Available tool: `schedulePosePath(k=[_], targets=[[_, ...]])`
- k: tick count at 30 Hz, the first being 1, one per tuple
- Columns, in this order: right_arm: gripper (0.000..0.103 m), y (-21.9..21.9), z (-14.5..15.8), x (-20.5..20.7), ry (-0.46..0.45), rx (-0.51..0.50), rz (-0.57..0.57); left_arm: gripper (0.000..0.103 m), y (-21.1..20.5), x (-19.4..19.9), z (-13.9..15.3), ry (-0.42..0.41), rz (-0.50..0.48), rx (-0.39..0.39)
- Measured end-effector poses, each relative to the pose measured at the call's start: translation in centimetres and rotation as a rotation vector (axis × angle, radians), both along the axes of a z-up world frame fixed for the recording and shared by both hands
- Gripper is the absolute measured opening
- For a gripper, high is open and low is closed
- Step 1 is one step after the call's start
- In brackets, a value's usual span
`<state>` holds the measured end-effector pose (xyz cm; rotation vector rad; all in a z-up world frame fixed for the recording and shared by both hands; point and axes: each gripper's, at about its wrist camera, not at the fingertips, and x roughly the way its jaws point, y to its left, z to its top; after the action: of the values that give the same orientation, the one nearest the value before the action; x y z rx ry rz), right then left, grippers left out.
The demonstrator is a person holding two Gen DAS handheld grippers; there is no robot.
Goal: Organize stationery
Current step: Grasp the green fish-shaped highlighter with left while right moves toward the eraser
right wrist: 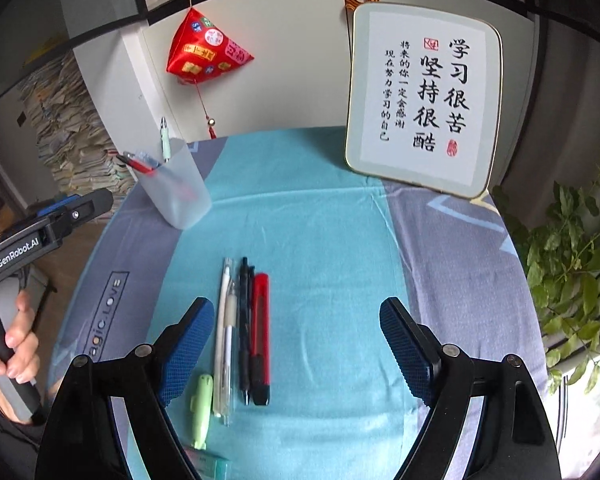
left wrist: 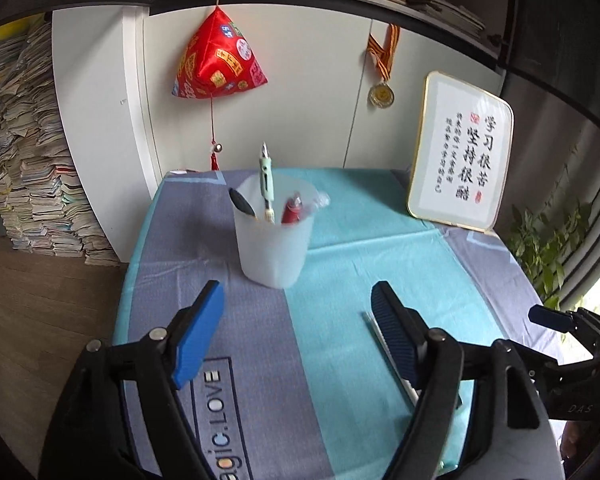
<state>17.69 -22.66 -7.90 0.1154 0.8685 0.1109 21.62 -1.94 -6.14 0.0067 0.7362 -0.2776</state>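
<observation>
Hovering right tool (right wrist: 296,344) agape over pens (right wrist: 236,328) | cup (right wrist: 176,188) apart

A frosted white cup (right wrist: 176,184) stands on a teal and grey-blue tablecloth (right wrist: 320,240). A red utility knife (right wrist: 260,336), black pen (right wrist: 244,320), white pen (right wrist: 225,320) and pale green pen (right wrist: 201,410) lie there.

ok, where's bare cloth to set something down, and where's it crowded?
Free: teal cloth between the cup and framed plaque, and right of the red utility knife. Crowded: the pen row by the right gripper's left finger.
</observation>
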Motion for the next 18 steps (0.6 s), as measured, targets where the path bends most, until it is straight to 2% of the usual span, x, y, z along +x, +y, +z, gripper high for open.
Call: schedulePosePath(k=[4,9,14,18], targets=[[0.085,0.3,-1.1,-3.0,0.004,0.002,0.025,0.076,-1.2,-2.4,-1.8,0.052,-0.047,0.024],[0.085,1.1,-1.8,-6.2,0.008,-0.051,0.060,0.077,-2.3,-5.1,-3.8,0.081,-0.078,0.078],[0.085,0.7,-2.2,-8.1,0.005,-0.059,0.053,0.077,-2.9,-6.2,-5.9,0.159,-0.092,0.048],[0.085,-0.5,-2.3,-8.9,-0.003,-0.025,0.040,0.077,-4.5,-7.1,-7.1,0.180,-0.114,0.071]])
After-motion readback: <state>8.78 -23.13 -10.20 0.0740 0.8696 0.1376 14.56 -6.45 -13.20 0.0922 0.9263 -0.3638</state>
